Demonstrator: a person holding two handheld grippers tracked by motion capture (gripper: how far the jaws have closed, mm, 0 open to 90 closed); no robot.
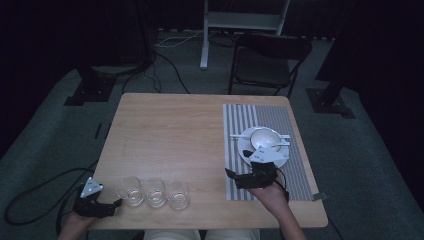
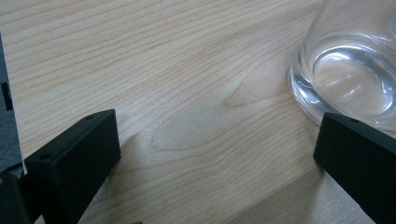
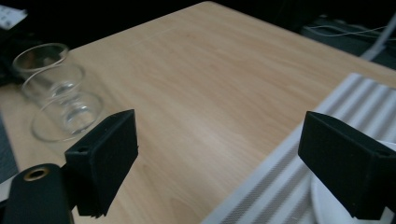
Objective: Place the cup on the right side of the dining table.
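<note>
Three clear empty glasses (image 1: 131, 191) (image 1: 155, 192) (image 1: 178, 195) stand in a row near the front left of the wooden table (image 1: 170, 130). My left gripper (image 1: 112, 204) lies at the front left corner, open, jaws pointing right at the leftmost glass (image 2: 345, 79), which is just beyond one jaw. A striped placemat (image 1: 280, 117) on the right carries a white plate (image 1: 244, 149) with a white bowl (image 1: 265, 136) and pale utensils across it. My right gripper (image 1: 234, 177) hovers open over the mat's left edge, pointing left toward the glasses (image 3: 60, 93); nothing is between its jaws.
A black chair (image 1: 270, 65) stands beyond the table's far edge, next to a white stand (image 1: 205, 45). Cables run over the grey floor (image 1: 165, 70). Black stand bases (image 1: 90, 90) (image 1: 330, 100) flank the table. Bare wood lies between the glasses and the placemat (image 3: 299, 177).
</note>
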